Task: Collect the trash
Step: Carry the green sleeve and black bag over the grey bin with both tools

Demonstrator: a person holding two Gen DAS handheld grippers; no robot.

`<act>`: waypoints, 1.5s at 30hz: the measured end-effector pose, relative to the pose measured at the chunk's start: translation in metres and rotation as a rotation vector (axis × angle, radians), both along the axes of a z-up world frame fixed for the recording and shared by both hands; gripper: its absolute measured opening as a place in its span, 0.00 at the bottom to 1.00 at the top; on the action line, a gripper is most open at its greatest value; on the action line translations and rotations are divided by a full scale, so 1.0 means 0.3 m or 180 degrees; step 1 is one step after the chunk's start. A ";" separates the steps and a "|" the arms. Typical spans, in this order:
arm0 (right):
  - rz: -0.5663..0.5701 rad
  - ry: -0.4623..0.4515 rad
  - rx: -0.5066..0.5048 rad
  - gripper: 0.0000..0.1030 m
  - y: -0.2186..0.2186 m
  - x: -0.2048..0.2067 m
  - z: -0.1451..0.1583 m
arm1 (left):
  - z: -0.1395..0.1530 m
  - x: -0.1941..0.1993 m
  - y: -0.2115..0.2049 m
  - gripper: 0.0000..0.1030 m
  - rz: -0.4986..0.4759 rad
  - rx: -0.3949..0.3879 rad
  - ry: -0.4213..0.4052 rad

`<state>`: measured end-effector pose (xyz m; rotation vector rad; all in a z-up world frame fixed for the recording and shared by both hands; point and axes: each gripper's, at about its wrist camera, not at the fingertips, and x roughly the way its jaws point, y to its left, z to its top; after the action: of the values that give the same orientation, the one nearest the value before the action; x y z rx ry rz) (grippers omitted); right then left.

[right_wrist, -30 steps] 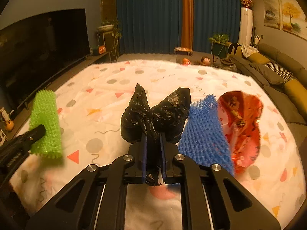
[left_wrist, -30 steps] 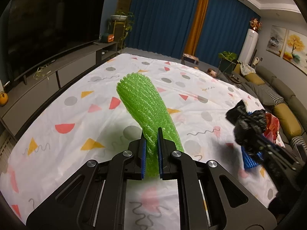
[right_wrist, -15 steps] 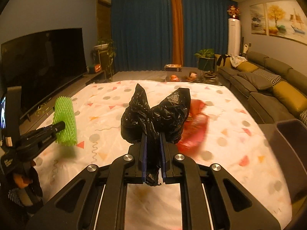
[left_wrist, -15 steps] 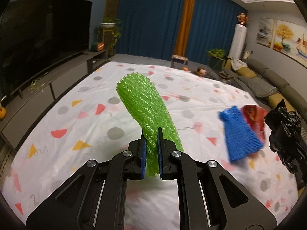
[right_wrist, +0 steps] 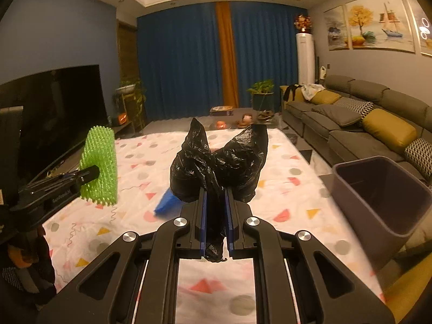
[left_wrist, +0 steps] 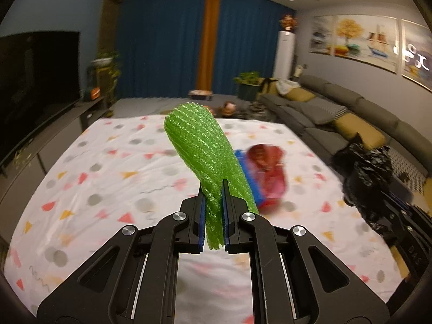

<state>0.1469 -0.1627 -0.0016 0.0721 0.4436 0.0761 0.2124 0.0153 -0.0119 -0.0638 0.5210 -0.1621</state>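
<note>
Left wrist: green foam net (left_wrist: 205,156) hides blue net (left_wrist: 249,178).

Your left black tongs (left_wrist: 212,212) with blue pads pinch a bright green ribbed foam net sleeve (left_wrist: 204,151), and your right black tongs (right_wrist: 216,216) pinch a glossy black crinkled plastic bag (right_wrist: 218,164). Below you lies a white sheet (right_wrist: 272,162) patterned with red, yellow and pink triangles, grey dots and squiggles, carrying a blue foam net (right_wrist: 165,202) and a shiny red wrapper (left_wrist: 268,170). The open plastic bin (right_wrist: 383,197) at your right is dull grey-purple.
</note>
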 end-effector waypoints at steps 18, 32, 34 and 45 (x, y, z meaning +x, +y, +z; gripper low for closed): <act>-0.0630 -0.0152 0.0127 0.12 -0.365 -0.110 0.033 | 0.050 -0.040 -0.522 0.09 -0.0851 0.0102 -0.0092; -0.1271 -0.0133 0.0153 0.12 -0.642 -0.131 -0.006 | 0.030 0.019 -0.917 0.09 -0.1533 -0.0007 -0.0058; -0.1334 -0.0119 0.0172 0.12 -0.674 -0.126 -0.014 | 0.023 0.030 -0.968 0.09 -0.1620 -0.0006 -0.0051; -0.1461 -0.0003 0.0275 0.12 -0.772 -0.089 -0.062 | -0.049 0.087 -1.130 0.09 -0.2078 -0.0084 0.0070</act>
<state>0.1202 -0.3942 -0.0201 0.2568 0.4136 -0.3561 0.2384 -0.3236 -0.0266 0.0818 0.5477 -0.8065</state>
